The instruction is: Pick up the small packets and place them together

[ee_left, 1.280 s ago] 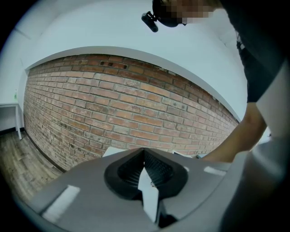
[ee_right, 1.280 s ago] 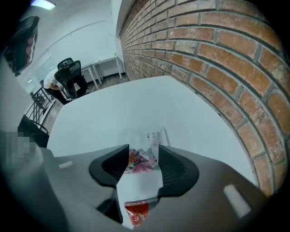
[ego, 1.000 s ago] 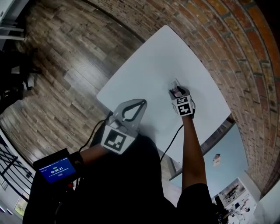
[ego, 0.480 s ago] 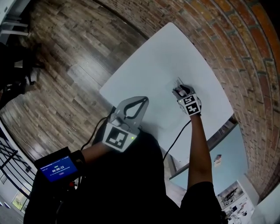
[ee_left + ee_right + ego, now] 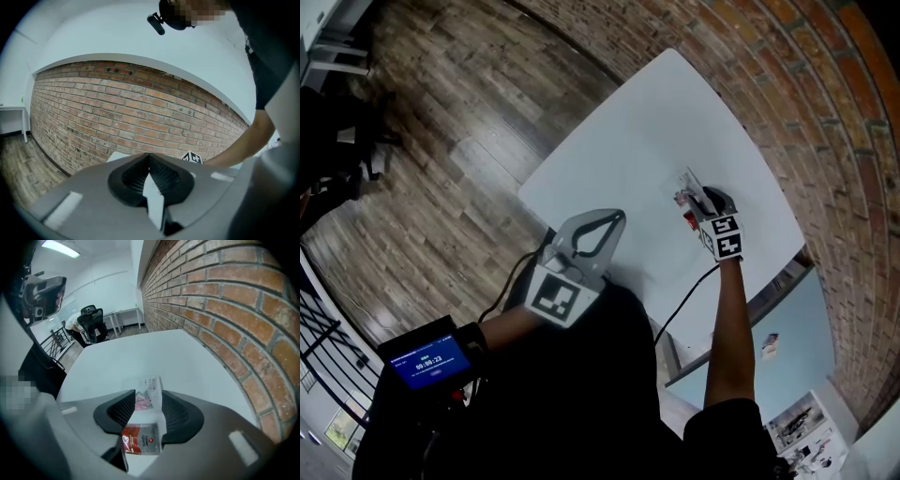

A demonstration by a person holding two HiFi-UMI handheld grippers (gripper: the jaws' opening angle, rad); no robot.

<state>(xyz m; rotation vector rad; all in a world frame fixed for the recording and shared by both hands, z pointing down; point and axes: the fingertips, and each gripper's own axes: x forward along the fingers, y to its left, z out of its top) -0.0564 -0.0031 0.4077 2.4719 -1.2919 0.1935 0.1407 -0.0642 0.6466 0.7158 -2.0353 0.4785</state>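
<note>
The right gripper (image 5: 149,404) points steeply down over the white table (image 5: 628,141), near the edge that runs along the brick wall (image 5: 225,310); its jaws have just been closing a little and now stand fairly wide, with packets filling the gap between them; the ribbed black pads (image 5: 119,411) sit against either side of a white-and-pink packet (image 5: 149,390), whose printed white edge stands upright along the right-hand pad and pokes out past the fingertips; a red packet (image 5: 139,439) lies just behind it, deeper in the throat of the jaws, and whether the pads bear on it too I cannot tell; in the head view both packets show at this gripper's tips, the red one close to the marker cube and the pale one beyond, over the far right part of the table; the left gripper (image 5: 149,164) is held near the table's near edge, well apart from the right one, pointing almost level at the wall; its pads are pressed together at the tips; a pale sliver shows in the seam below them, and I cannot tell what it is.
</note>
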